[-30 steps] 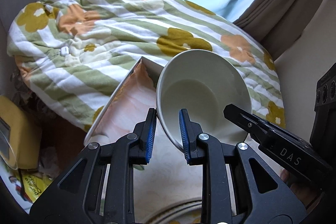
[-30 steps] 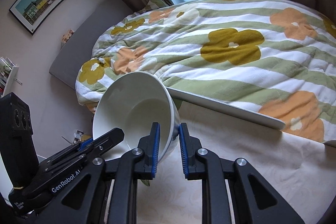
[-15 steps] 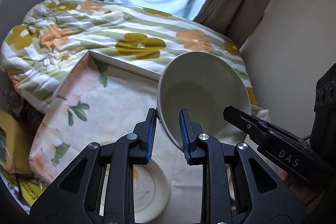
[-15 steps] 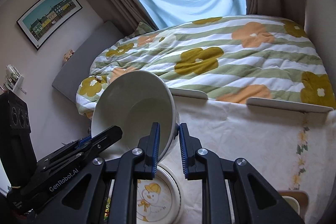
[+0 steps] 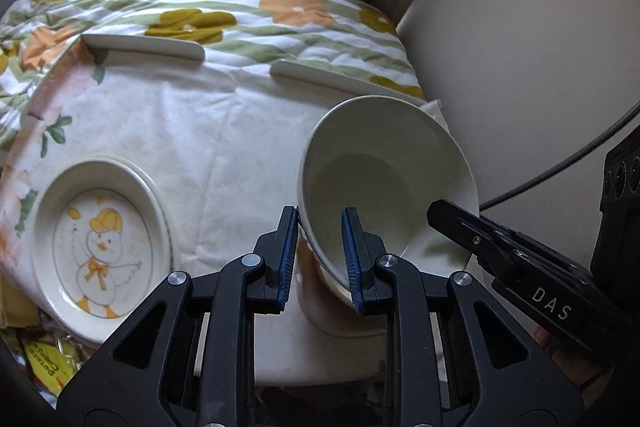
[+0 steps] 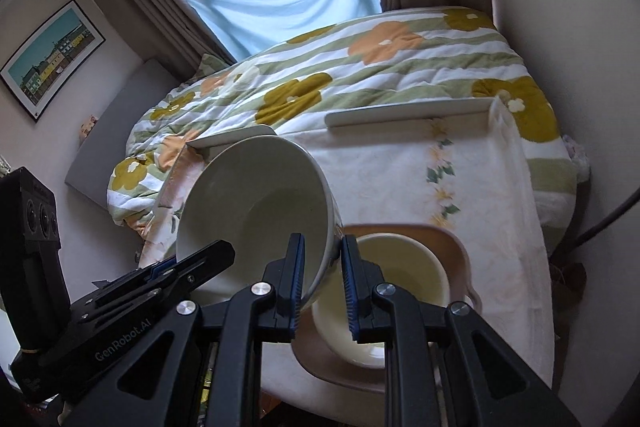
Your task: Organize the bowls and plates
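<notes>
White and tilted, the bowl [image 5: 384, 179] hung above the table [image 5: 224, 131], its rim pinched on opposite sides by both tools. Left tool [image 5: 320, 255] was clamped on the near-left rim, one finger inside and one outside; right tool [image 6: 322, 279] was clamped likewise on the right rim. Below the bowl, a smaller cream bowl [image 6: 400, 287] sat on a pinkish tray [image 6: 452, 239]. To the left on the cloth lay a plate [image 5: 100, 235] with a duck drawing. Behind the table spread a flowered quilt [image 6: 380, 67].
</notes>
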`<action>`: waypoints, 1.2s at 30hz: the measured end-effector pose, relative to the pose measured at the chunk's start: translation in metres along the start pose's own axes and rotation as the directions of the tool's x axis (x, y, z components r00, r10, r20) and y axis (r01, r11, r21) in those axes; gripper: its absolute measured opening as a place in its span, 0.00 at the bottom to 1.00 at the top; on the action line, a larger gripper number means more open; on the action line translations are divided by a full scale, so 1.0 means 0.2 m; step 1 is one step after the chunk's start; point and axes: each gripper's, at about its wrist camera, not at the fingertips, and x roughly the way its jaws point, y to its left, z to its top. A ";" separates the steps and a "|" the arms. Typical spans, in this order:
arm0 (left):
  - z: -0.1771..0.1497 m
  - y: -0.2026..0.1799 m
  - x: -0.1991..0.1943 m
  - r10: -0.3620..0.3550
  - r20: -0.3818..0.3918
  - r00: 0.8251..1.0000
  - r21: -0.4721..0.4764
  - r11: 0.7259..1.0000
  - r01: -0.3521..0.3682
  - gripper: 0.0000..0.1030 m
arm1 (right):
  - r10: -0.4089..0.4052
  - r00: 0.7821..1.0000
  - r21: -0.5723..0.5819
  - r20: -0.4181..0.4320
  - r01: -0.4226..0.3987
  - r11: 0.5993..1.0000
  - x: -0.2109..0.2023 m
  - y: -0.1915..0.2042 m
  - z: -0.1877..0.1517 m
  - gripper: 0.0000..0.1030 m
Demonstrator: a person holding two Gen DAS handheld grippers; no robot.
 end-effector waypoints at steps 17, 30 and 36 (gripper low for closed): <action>-0.05 -0.15 0.30 0.046 -0.177 0.983 0.118 0.993 -0.026 0.19 | -0.063 0.996 0.128 -0.061 0.070 0.989 0.04 -0.28 -0.19 0.16; -0.07 -0.17 0.36 0.115 -0.204 0.972 0.188 0.979 -0.077 0.19 | -0.077 0.992 0.135 -0.100 0.090 0.987 0.10 -0.30 -0.21 0.16; -0.08 -0.18 0.36 0.138 -0.189 0.972 0.210 0.973 -0.098 0.19 | -0.078 0.991 0.135 -0.108 0.092 0.987 0.11 -0.30 -0.22 0.16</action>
